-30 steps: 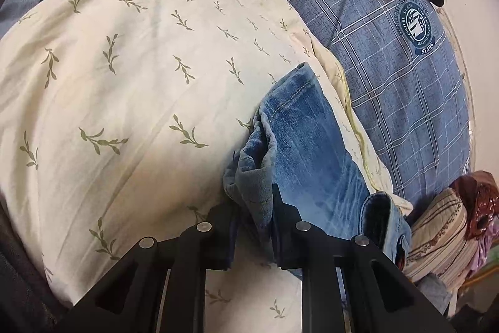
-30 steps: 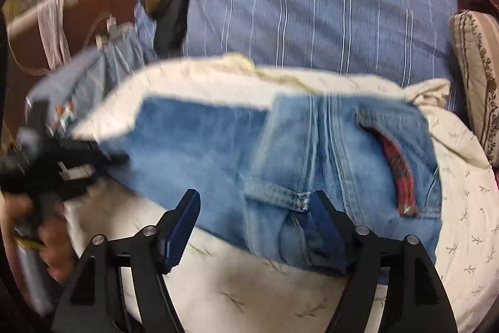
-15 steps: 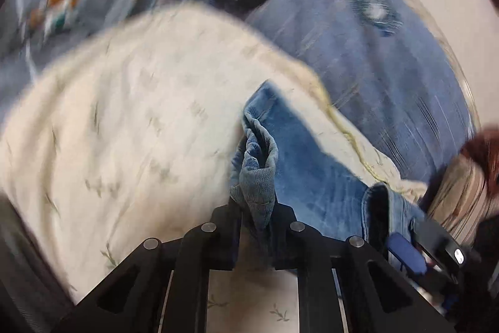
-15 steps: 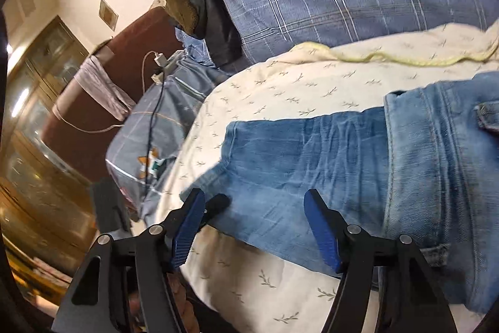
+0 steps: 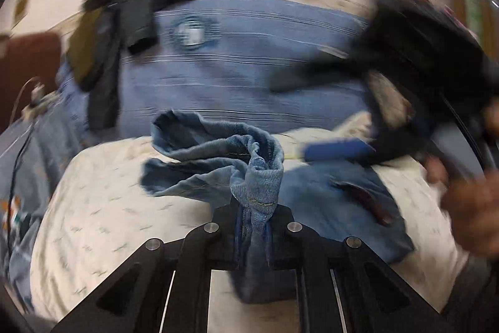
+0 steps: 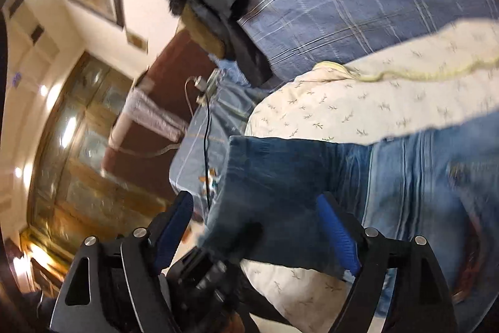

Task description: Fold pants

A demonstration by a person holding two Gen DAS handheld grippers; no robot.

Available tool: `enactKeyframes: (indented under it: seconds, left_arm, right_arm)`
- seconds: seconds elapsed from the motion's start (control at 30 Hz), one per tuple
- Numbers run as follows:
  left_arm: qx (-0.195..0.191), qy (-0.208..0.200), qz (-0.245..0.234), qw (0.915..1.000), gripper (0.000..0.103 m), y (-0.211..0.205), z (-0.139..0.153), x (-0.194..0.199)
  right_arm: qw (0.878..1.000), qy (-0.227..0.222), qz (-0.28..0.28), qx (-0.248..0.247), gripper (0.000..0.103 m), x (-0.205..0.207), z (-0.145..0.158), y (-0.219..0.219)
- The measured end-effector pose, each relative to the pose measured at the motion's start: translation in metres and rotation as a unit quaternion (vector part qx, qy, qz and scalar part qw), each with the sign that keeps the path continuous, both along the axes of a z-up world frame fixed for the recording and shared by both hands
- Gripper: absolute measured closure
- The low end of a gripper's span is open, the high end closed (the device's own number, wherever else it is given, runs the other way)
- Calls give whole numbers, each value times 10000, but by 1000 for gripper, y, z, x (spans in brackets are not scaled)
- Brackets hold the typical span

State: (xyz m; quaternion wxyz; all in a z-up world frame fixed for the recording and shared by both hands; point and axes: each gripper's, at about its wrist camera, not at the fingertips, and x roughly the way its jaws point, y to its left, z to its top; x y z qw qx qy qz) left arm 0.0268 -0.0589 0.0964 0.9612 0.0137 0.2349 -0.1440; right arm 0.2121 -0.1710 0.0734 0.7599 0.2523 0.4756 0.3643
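Observation:
The blue jeans (image 5: pixel 340 192) lie on a cream leaf-print quilt (image 5: pixel 103 208), waist and red-lined pocket to the right. My left gripper (image 5: pixel 253 223) is shut on the bunched hem of one leg (image 5: pixel 218 152), which hangs lifted and twisted above the quilt. In the right wrist view my right gripper (image 6: pixel 255 227) has its jaws opening wide. The dark lifted leg (image 6: pixel 280 173) passes between the blue pads (image 6: pixel 338 239), which do not press on it. The left wrist view shows one blue pad (image 5: pixel 336 149) of it over the jeans, blurred, with a hand (image 5: pixel 471 211) behind.
Blue plaid bedding with a round emblem (image 5: pixel 191 31) fills the back. A dark jacket (image 5: pixel 124 17) lies on its left corner. A charger and cable (image 6: pixel 204 89) hang at the bed's left edge, beside a brown headboard (image 6: pixel 156 127) and a wooden glass cabinet (image 6: pixel 78 145).
My left gripper rose and rolled with the hem, lifting the leg off the quilt. My right gripper left the waist, slid along the leg toward the hem end and opened wider.

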Motion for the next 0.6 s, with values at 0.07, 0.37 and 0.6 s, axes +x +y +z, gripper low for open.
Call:
enactKeyframes:
  seconds: [0.07,0.37,0.6]
  left_arm:
    - [183,-34,-218,9996,93,-11,-2,-7]
    - [532,-74,-812,9952,94,-21,-19,-38]
    - [543,-233,-1095,9922,94,-27,4,-39]
  right_arm:
    - [9977,-38,468,-495,20,6,5,14]
    - [9553,14,1092,-2749,92,3,-27,50]
    - [9870,-196,189,-1582,98,-15,-13,-22]
